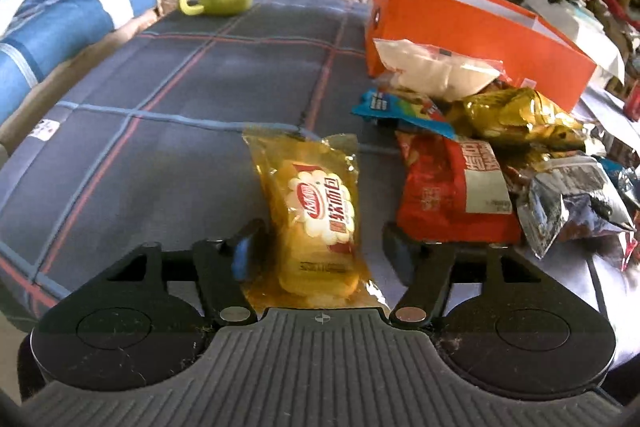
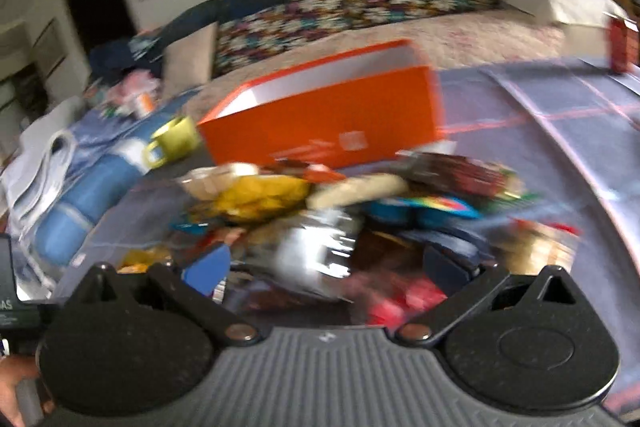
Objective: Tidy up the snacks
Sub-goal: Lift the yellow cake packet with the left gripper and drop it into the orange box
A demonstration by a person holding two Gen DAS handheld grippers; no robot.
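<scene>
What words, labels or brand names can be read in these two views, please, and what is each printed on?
"AS": the end of a cut-off word on the dark device at the left edge of the right wrist view.
Yellow snack packet: red logo and Chinese characters, seen upside down, too distorted to read.
Red snack bag: large Chinese characters, sideways and not legible; small print too small.
Orange box: pale square mark and lines, blurred.
Nothing else is readable.

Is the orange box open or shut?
Open. The orange box shows no lid, and its pale inner wall is visible; contents cannot be seen.
</scene>
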